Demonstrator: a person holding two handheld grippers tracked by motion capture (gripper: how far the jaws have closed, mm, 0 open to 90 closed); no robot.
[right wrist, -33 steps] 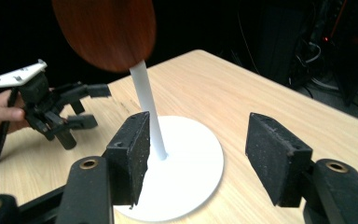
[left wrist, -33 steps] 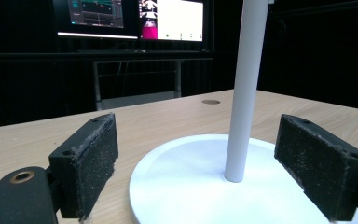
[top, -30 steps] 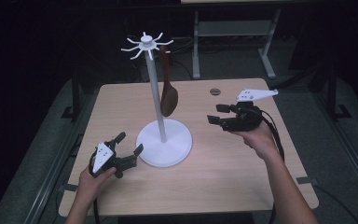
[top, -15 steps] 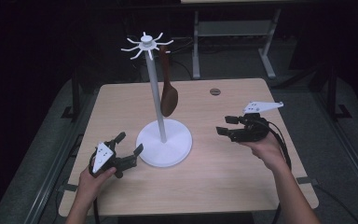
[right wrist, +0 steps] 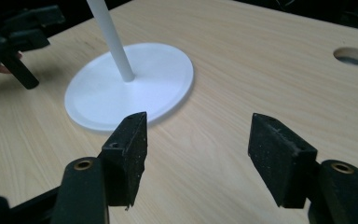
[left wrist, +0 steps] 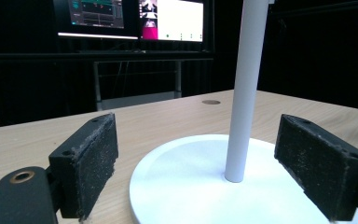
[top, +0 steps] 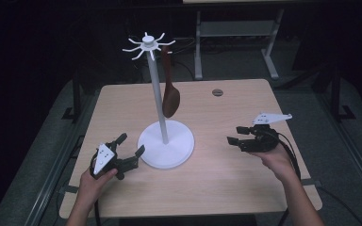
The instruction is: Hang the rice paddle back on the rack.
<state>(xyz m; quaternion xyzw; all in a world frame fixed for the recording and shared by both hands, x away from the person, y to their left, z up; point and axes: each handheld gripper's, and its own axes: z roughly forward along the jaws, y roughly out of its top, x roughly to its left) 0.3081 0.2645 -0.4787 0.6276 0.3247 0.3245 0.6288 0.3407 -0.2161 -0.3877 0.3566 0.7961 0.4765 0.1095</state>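
Note:
A white stand (top: 165,146) with a round base and a tall pole (left wrist: 244,88) stands mid-table; hooks fan out at its top (top: 147,46). A brown wooden spoon (top: 170,96) hangs from one hook, bowl down. My left gripper (top: 131,147) is open just left of the base (left wrist: 205,186), jaws straddling its near edge without touching. My right gripper (top: 234,136) is open and empty to the right of the stand, low over the table; its view shows the base (right wrist: 130,84) and, farther off, the left gripper (right wrist: 18,42).
The wooden table (top: 217,179) has a round cable hole (top: 218,92) at the back right. Beyond it stand a metal frame (top: 235,33) and lit monitors (left wrist: 135,18). Bare tabletop lies between the stand and my right gripper.
My right gripper has drawn back from near the spoon, toward the table's front right and lower, still open. The left gripper has stayed in place.

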